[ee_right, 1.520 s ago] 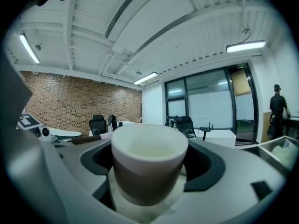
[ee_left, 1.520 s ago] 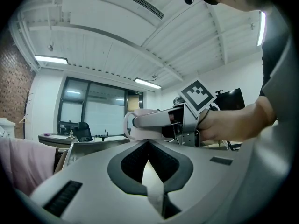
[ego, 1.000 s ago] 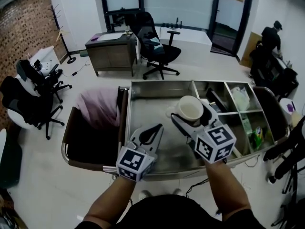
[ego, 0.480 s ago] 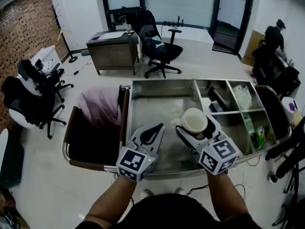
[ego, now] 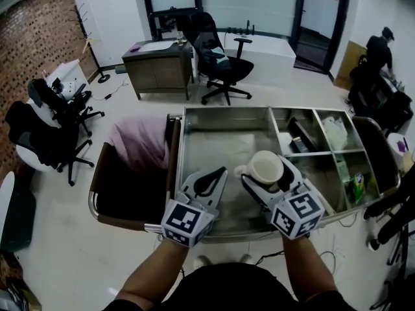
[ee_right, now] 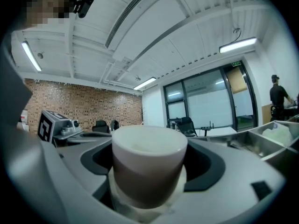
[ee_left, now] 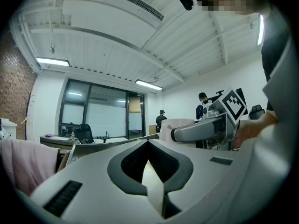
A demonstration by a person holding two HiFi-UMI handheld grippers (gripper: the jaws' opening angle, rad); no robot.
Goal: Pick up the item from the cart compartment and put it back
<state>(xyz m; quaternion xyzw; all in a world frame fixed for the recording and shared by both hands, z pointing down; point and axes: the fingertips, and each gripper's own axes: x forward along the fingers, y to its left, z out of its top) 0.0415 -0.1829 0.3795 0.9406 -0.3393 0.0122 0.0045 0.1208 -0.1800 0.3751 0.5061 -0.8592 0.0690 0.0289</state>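
- Head view: my right gripper point(ego: 269, 177) is clamped on a white mug point(ego: 264, 166). The mug stands upright, mouth up, with its handle pointing toward my left gripper point(ego: 217, 173).
- The mug sits over the right side of the steel cart's point(ego: 224, 111) large compartment point(ego: 207, 144), near the divider that fences off the small compartments. I can't tell from here whether it is touching the compartment floor.
- The left gripper hovers over the near-left part of that same large compartment, just beside the right one but not touching it.
- The small compartments on the right hold a whitish bag point(ego: 334, 131), a dark object at the back and a green item point(ego: 353, 188) at the front. A pink cloth point(ego: 136, 144) lies in the bin on the cart's left end.
- Beyond the cart are a desk point(ego: 159, 67), a black office chair point(ego: 217, 57) and a person point(ego: 380, 47) at the far right.
- Left gripper view: the jaws are pressed together with nothing between them. The right gripper and its marker cube show to the right.
- Right gripper view: the mug fills the gap between the jaws, with the dark pads pressing on both of its sides. The rim is level and the inside is pale. A brick wall point(ee_right: 79, 107) runs along the background, and the cart's small compartments show at the lower right.
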